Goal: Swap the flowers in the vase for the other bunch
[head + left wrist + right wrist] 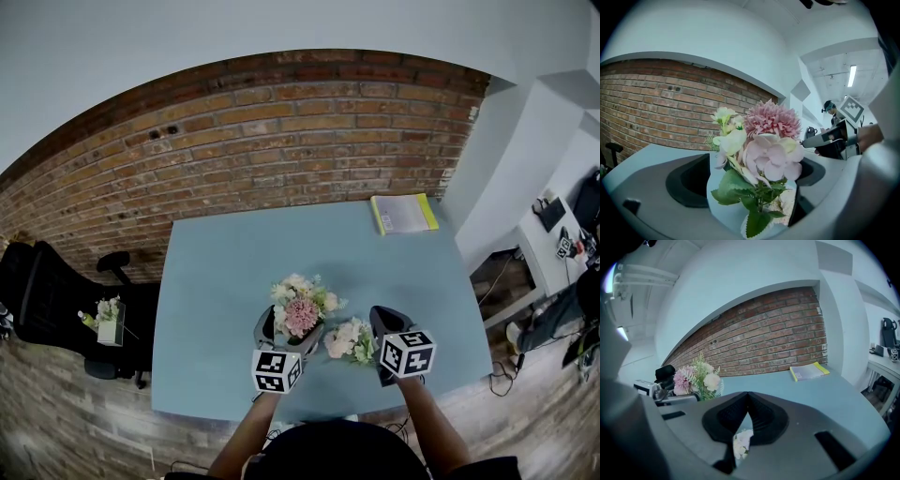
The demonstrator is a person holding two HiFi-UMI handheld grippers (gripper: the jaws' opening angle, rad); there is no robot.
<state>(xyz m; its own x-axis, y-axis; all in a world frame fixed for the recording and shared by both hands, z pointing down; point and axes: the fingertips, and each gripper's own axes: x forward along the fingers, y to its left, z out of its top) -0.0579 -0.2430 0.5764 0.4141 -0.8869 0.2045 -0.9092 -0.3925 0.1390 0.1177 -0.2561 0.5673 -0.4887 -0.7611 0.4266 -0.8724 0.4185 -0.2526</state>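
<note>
Vase [723,206] stood near the table's [225,272] front edge. Bare top ran beyond it to a book [404,213] at the far edge. Pink and white flowers [300,305] sat in the vase. Left gripper [291,328] gaped wide around it. Right gripper [384,317] was closed, with the other bunch [349,340] lying just beside it.

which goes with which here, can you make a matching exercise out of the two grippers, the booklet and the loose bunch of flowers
Things:
1. left gripper
2. right gripper
3. yellow-edged booklet
4. loose bunch of flowers

Places or states:
A. lies on the table between the two grippers
B. jaws shut
C. at the table's far right corner
D. jaws open on either side of the vase

Pairs: 1-D; 2-B; 3-C; 4-A
</note>
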